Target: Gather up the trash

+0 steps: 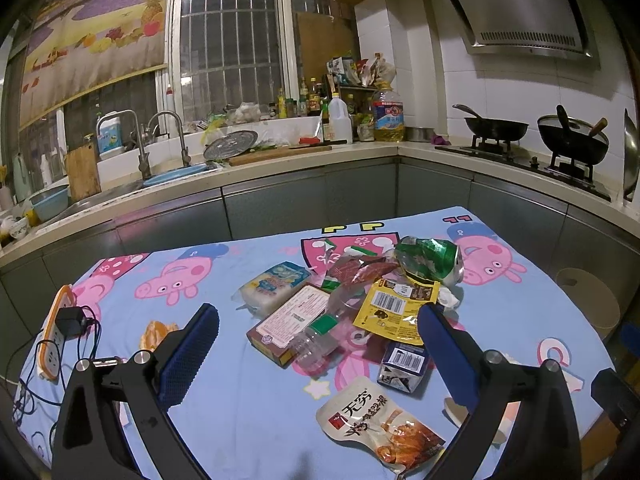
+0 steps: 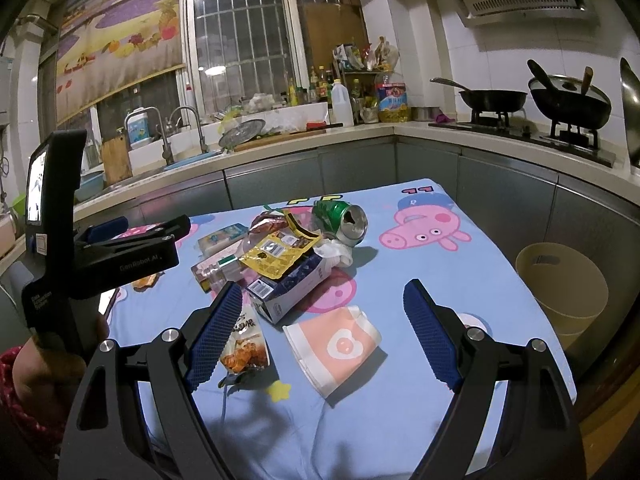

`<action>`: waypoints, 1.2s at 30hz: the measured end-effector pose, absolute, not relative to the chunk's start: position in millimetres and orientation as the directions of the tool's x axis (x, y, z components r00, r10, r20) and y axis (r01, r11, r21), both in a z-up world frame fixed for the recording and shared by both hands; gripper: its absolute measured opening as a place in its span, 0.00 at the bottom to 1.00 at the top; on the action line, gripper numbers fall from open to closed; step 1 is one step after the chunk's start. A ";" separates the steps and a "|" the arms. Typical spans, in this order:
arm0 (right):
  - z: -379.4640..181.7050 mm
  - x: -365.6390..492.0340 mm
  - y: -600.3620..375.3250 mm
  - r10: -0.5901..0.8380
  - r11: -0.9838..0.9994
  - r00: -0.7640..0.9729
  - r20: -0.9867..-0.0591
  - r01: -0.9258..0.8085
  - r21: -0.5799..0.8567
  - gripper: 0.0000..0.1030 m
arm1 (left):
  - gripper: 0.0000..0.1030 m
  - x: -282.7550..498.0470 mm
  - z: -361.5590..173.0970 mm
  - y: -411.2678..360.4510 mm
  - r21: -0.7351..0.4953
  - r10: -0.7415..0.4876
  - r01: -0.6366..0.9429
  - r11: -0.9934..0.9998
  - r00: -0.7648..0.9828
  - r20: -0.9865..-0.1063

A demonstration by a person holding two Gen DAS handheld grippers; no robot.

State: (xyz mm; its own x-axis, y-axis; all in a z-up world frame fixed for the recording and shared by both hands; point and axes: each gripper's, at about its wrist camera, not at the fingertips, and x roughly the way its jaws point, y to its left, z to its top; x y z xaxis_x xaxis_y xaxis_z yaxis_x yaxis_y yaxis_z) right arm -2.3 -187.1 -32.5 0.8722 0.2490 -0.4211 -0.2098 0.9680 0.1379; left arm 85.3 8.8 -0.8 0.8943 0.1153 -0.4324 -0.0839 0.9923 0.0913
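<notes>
Trash lies heaped on the blue cartoon tablecloth (image 1: 240,400): a crushed green can (image 1: 432,260), a yellow pouch (image 1: 396,308), a clear plastic bottle (image 1: 320,336), a brown box (image 1: 288,324), a blue carton (image 1: 404,364) and a white snack pouch (image 1: 376,420). My left gripper (image 1: 320,340) hangs open just short of the bottle and holds nothing. A pink paper cup (image 2: 332,348) lies on its side between the spread fingers of my right gripper (image 2: 324,328), and neither pad touches it. In the right wrist view a hand holds the left gripper (image 2: 154,224) at the left.
A beige wastebasket (image 2: 560,288) stands past the table's right edge. A power strip (image 1: 56,332) with charger and cables lies at the table's left edge, orange peel (image 1: 156,334) beside it. A kitchen counter (image 1: 320,156) with sink, bottles and woks runs behind.
</notes>
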 end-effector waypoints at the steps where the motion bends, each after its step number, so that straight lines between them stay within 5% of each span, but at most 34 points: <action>1: -32.5 -2.2 -187.3 0.249 0.968 0.872 -0.421 -0.210 0.139 0.79 | 0.96 85.3 -0.7 8.8 0.092 0.115 -0.083 0.992 0.895 -0.432; 36: -26.8 -9.8 -187.6 0.250 0.966 0.882 -0.398 -0.202 0.160 0.80 | 0.96 63.6 19.3 16.1 0.077 0.117 -0.097 0.992 0.940 -0.321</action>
